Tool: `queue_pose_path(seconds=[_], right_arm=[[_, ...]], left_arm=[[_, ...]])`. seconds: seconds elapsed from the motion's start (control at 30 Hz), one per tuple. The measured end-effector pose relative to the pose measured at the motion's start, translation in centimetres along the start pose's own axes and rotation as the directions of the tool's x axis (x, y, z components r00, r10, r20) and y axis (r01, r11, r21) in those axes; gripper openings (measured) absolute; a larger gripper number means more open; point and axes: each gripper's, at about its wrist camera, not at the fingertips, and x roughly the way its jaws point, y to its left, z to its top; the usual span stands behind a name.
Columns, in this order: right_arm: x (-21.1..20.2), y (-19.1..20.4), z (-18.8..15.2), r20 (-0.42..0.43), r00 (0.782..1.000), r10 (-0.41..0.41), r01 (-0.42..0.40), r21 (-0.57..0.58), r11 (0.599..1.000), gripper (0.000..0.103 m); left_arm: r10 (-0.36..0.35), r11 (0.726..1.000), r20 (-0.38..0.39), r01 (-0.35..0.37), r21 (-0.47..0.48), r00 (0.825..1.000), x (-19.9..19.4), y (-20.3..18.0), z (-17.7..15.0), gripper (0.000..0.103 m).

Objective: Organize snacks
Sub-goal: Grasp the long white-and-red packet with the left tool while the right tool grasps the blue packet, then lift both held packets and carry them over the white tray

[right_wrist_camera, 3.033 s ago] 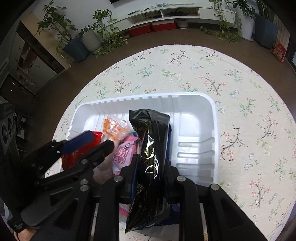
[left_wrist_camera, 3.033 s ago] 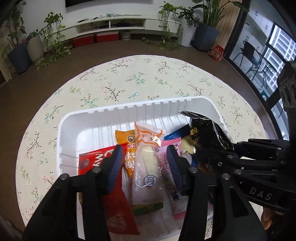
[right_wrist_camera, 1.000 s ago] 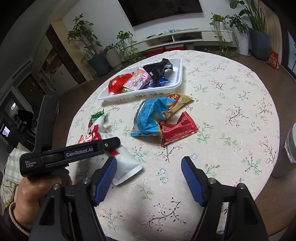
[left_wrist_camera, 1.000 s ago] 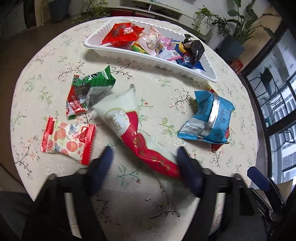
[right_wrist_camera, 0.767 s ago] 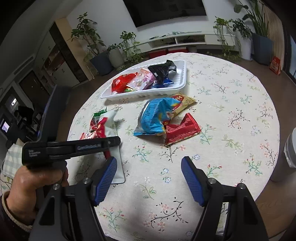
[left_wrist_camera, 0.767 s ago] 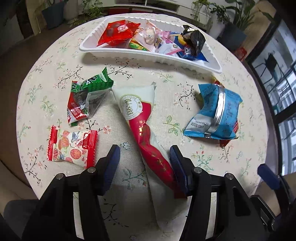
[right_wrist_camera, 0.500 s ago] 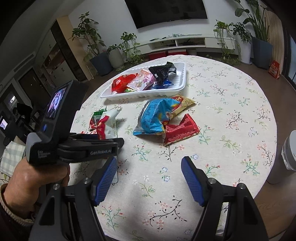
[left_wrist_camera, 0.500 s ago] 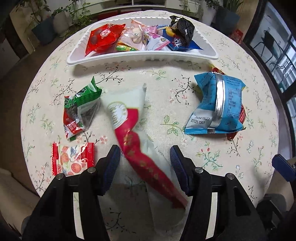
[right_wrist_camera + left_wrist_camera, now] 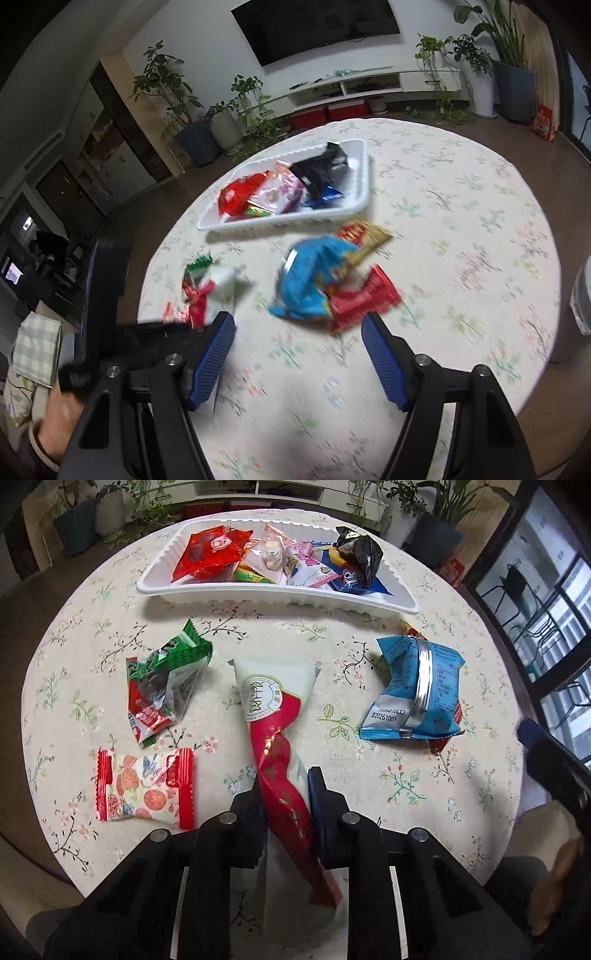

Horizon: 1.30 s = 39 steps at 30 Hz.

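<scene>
My left gripper (image 9: 285, 786) is closing, and its pads press on the red lower part of a long white-and-red snack packet (image 9: 275, 705) that lies on the flowered tablecloth. A white tray (image 9: 229, 590) at the far side holds several packets. Loose on the cloth lie a green-and-red packet (image 9: 162, 686), a fruit-print packet with red ends (image 9: 144, 786) and a blue packet (image 9: 417, 690). In the right wrist view my right gripper (image 9: 297, 332) hangs open above the cloth with nothing between its fingers, just short of the blue packet (image 9: 314, 277) and a red packet (image 9: 364, 295).
A gold-and-red packet (image 9: 364, 236) pokes out behind the blue one. The tray (image 9: 354, 210) sits toward the table's far left. A hand (image 9: 62, 413) holds the left gripper's handle at lower left. Potted plants and a low TV shelf stand beyond the round table.
My left gripper's jaws have come together from wide apart onto the white-and-red packet. The right gripper has shifted a little and its view is now blurred; its jaws stay the same width.
</scene>
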Motion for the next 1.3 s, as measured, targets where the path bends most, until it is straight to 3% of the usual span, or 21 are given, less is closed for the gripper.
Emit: queue_pose_path(seconds=[0.23,0.33,0.43,0.73,1.3], right_arm=[[5.1,0.8,2.4,-0.115,0.990,-0.080,0.083,0.023,0.996,0.073],[6.8,0.7,2.7,-0.160,0.981,-0.105,0.112,0.036,0.993,0.067],[8.4,1.0,2.7,-0.202,0.967,-0.155,0.159,0.005,0.987,0.048],[8.5,0.5,2.7,-0.191,0.971,-0.144,0.150,0.017,0.988,0.036],[2.5,0.3,3.1,-0.059,0.998,-0.008,0.014,0.100,0.995,0.034]], left_arm=[[-0.077,0.997,0.039,0.078,-0.025,0.996,-1.9,1.8,-1.6,0.016],[-0.100,0.995,0.036,0.101,-0.025,0.994,-2.0,2.3,-2.0,0.016],[-0.118,0.993,0.036,0.119,-0.024,0.992,-2.1,2.5,-2.3,0.016],[-0.175,0.984,0.023,0.175,-0.031,0.984,-1.8,3.3,-2.1,0.015],[-0.266,0.958,0.097,0.274,-0.087,0.959,-6.0,5.6,-1.7,0.015]])
